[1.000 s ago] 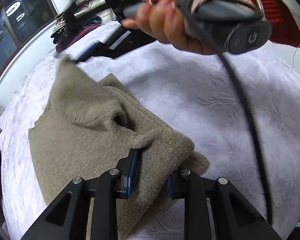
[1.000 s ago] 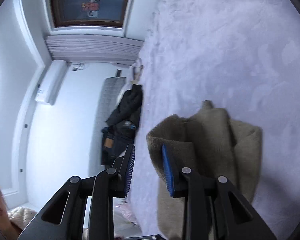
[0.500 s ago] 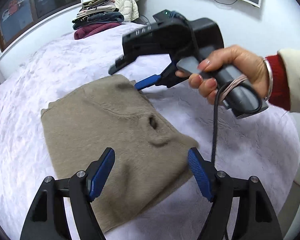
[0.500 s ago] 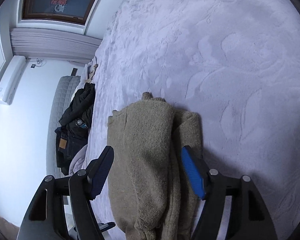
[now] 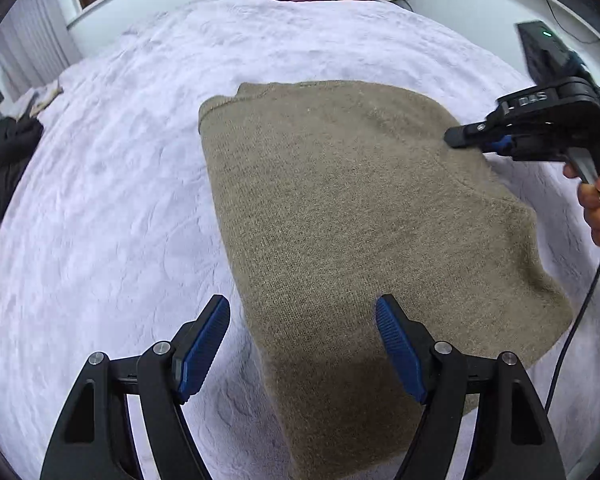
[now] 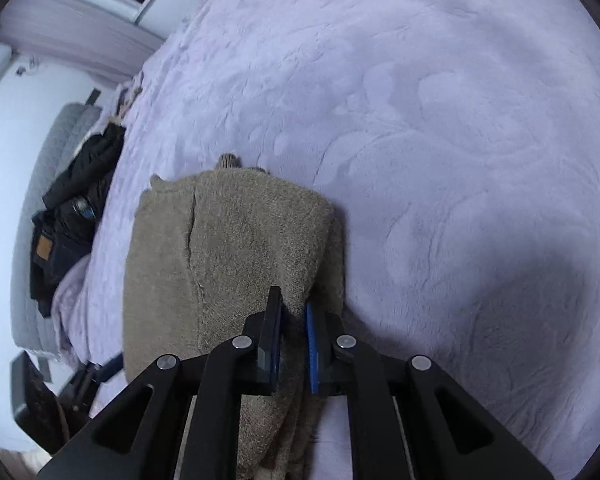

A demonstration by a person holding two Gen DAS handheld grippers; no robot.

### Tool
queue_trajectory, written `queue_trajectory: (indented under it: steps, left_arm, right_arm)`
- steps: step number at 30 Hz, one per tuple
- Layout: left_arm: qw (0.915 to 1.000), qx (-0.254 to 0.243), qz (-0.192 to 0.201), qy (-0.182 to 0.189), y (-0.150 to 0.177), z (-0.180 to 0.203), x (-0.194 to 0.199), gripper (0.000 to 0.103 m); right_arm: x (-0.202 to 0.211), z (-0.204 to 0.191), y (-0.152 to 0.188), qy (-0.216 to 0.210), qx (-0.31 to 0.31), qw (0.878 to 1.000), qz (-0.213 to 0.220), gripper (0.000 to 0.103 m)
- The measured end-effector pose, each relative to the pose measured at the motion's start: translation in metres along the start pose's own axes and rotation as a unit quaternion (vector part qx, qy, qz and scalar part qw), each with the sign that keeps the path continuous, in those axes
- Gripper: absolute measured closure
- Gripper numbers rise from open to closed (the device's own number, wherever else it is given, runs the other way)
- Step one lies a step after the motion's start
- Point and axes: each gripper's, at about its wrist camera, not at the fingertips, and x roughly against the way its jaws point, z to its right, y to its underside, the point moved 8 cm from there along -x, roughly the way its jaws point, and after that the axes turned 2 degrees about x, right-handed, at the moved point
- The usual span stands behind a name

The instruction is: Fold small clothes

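The taupe knit sweater (image 5: pixel 356 216) lies part-folded on the lavender bedspread (image 5: pixel 112 184). The right gripper (image 6: pixel 294 338) is closing on its edge; the left gripper (image 5: pixel 304 344) hovers released — a shallow pinch could slip, undoing the fold.

White letters "DAS" stand on the right gripper's (image 5: pixel 476 140) black body.

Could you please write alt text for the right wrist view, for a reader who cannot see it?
The right gripper is closing its blue-padded jaws on a fold of a tan knitted sweater that lies on a pale lavender plush bedspread. Dark clothes are heaped at the bed's left edge.
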Motion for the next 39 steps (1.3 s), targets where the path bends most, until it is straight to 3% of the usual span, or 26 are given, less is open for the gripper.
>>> queue_trajectory:
  steps: [1,3,5,9,11,14,15,16,17,22,24,26,29,34,39]
  left_arm:
    - [1.0,0.005,-0.001,0.003,0.0,-0.002,-0.001,0.026]
    - [0.9998,0.016,-0.006,0.012,-0.001,-0.005,-0.001,0.026]
    - [0.9995,0.025,-0.008,0.015,-0.006,-0.01,0.0,0.026]
    - [0.999,0.041,-0.006,0.015,-0.011,-0.021,0.006,0.026]
    - [0.9986,0.05,-0.012,0.016,-0.014,-0.025,0.004,0.026]
    - [0.9983,0.053,-0.019,0.013,-0.012,-0.027,0.005,0.026]
    - [0.9986,0.05,-0.016,0.009,-0.012,-0.027,0.008,0.026]
    - [0.9988,0.046,-0.012,0.002,-0.012,-0.027,0.01,0.026]
    - [0.9991,0.042,-0.009,-0.003,-0.011,-0.027,0.011,0.026]
    - [0.9983,0.051,-0.028,0.01,0.004,-0.03,0.005,0.026]
    - [0.9979,0.057,-0.028,0.013,0.006,-0.032,0.006,0.026]
    - [0.9973,0.066,-0.029,0.014,0.005,-0.035,0.007,0.026]
    - [0.9964,0.081,-0.023,0.014,0.002,-0.043,0.014,0.026]
    - [0.9968,0.075,-0.024,0.013,0.003,-0.051,0.016,0.026]
    - [0.9974,0.067,-0.026,0.01,0.017,-0.048,0.003,0.024]
  right_arm:
    - [0.007,0.001,0.003,0.002,-0.008,1.0,0.011,0.07]
    - [0.022,-0.002,0.017,-0.007,-0.017,1.0,0.012,0.062]
    - [0.037,-0.01,0.044,-0.044,-0.024,0.999,-0.002,0.062]
    - [0.053,-0.025,0.099,-0.077,-0.028,0.996,-0.04,0.062]
    - [0.051,-0.037,0.112,-0.075,-0.014,0.996,-0.048,0.062]
    - [0.038,-0.051,0.119,-0.023,0.038,0.998,-0.05,0.062]
    - [0.035,-0.051,0.118,0.005,0.052,0.997,-0.048,0.066]
    - [0.035,-0.049,0.116,0.024,0.055,0.997,-0.043,0.088]
    - [0.034,-0.046,0.114,0.032,0.043,0.998,-0.038,0.093]
    - [0.032,0.005,0.138,0.013,-0.093,0.995,-0.03,0.094]
    - [0.038,0.016,0.148,-0.013,-0.132,0.991,-0.017,0.094]
    - [0.047,0.02,0.154,-0.004,-0.143,0.99,-0.014,0.094]
    - [0.064,0.02,0.154,0.036,-0.126,0.991,-0.008,0.091]
    - [0.09,-0.025,0.135,0.043,-0.033,0.998,0.043,0.091]
    - [0.065,-0.063,0.122,0.057,0.057,0.996,0.033,0.091]
